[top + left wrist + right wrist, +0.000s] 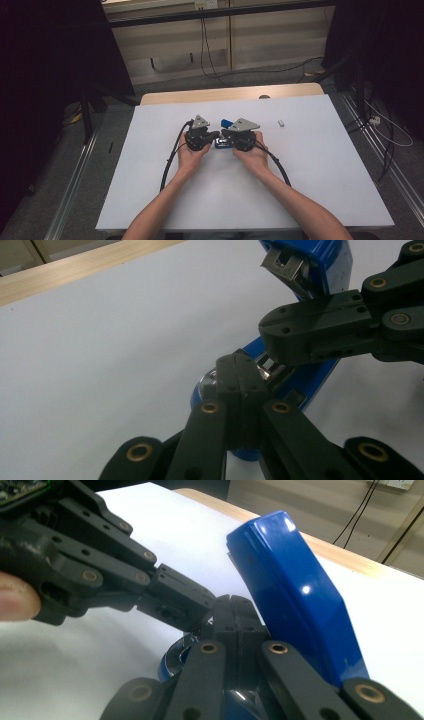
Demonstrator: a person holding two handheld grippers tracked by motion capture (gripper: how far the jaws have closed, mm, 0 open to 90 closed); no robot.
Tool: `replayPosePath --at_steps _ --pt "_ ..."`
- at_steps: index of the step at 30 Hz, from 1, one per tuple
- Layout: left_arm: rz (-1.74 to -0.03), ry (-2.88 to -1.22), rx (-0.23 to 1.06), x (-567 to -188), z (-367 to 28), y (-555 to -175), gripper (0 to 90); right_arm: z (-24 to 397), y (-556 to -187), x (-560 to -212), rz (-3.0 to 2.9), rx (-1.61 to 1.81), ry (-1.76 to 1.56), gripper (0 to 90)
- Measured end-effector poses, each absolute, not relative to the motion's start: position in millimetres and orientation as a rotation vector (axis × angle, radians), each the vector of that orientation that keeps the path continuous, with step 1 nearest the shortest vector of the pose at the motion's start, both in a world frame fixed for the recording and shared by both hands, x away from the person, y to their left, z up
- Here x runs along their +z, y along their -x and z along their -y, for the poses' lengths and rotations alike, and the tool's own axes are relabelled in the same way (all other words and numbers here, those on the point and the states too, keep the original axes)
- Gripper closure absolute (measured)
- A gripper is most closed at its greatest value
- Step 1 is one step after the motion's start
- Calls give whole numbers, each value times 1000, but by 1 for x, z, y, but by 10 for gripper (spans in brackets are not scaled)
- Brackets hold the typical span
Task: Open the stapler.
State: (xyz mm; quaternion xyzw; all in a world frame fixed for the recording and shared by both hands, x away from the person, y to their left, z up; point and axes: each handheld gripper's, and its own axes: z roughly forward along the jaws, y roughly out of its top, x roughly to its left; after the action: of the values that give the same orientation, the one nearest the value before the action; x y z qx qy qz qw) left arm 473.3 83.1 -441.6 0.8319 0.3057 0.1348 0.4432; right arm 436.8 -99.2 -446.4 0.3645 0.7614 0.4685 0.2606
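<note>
Opened blue plastic stapler (223, 134) with metal magazine, lying mid-bench on the white bench (310, 190) between left gripper (216, 134) and right gripper (225, 134), each with jaws pressed together, tips meeting over its base.

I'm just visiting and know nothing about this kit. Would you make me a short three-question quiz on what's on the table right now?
1. True or false: the blue stapler has its top arm swung up, open.
2. How do the jaws of the left gripper and the right gripper stand: A) both closed together, B) both wide apart, C) one of each?
3. What lies alone on the white table, far right of the hands?

Key: 1 true. 2 A. 3 a small pale object, too small to identify.
</note>
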Motion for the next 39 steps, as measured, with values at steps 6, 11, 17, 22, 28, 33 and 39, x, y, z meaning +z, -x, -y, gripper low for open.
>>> replayPosePath --at_steps 6,11,17,22,28,33,39 --pt "-751 -2062 339 -442 -83 -473 900 99 -439 -445 -2037 1267 -994 900" --pt "-744 -2064 341 -442 -83 -473 900 102 -438 -443 -2028 1275 -999 900" --pt "-739 -2063 340 -442 -83 -473 900 102 -439 -442 -2030 1253 -988 900" --pt "-739 -2059 339 -442 -84 -474 900 102 -439 -442 -2024 1247 -986 900" --pt "-737 -2059 342 -443 -84 -473 900 108 -437 -438 -2008 1247 -993 900" --pt "-739 -2052 339 -443 -84 -473 900 110 -437 -435 -2001 1209 -988 900" --pt "-740 -2053 344 -443 -84 -473 900 111 -437 -433 -1993 1205 -997 900"
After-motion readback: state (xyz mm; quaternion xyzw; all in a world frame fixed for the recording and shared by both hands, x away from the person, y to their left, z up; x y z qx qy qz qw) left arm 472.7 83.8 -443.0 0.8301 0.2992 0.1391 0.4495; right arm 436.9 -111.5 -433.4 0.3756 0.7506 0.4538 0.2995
